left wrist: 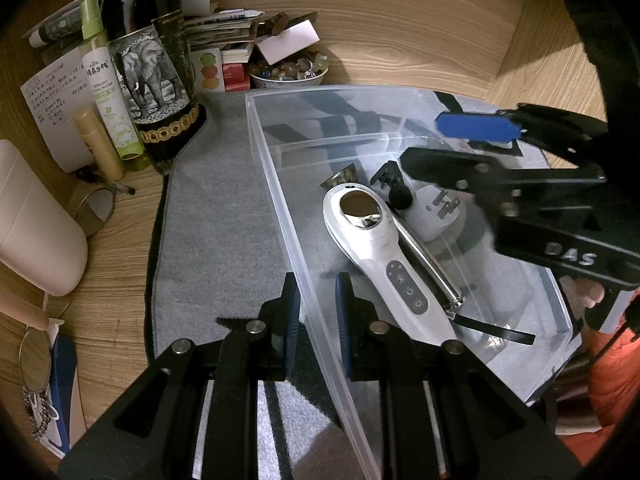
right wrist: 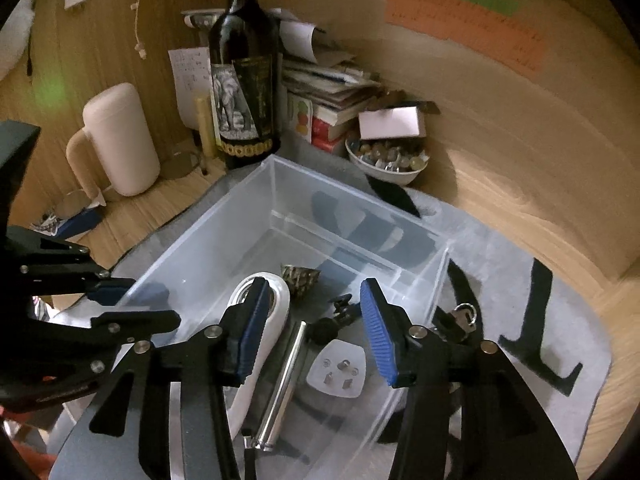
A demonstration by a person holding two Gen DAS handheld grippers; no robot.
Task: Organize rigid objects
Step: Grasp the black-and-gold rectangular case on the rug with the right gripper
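A clear plastic bin point(left wrist: 276, 184) stands on a grey mat point(left wrist: 216, 216). In it lie a white handheld device point(left wrist: 380, 256), a silver metal cylinder point(left wrist: 428, 258), a white plug adapter point(right wrist: 336, 368), a small black ball mount point(left wrist: 398, 192) and a patterned cone point(right wrist: 300, 278). My left gripper point(left wrist: 318, 314) is shut on the bin's near-left wall, one pad on each side. Over the bin's contents hangs my right gripper point(right wrist: 314, 320), open, its blue pads touching nothing. The same gripper point(left wrist: 424, 142) shows at the right of the left wrist view.
Behind the bin stand a dark wine bottle point(left wrist: 156, 72), a green spray bottle point(left wrist: 106, 92), a bowl of stones point(left wrist: 288, 74) and stacked papers point(right wrist: 324, 84). A white jug point(right wrist: 120, 140) stands on the left. A small padlock point(right wrist: 462, 318) lies on the mat right of the bin.
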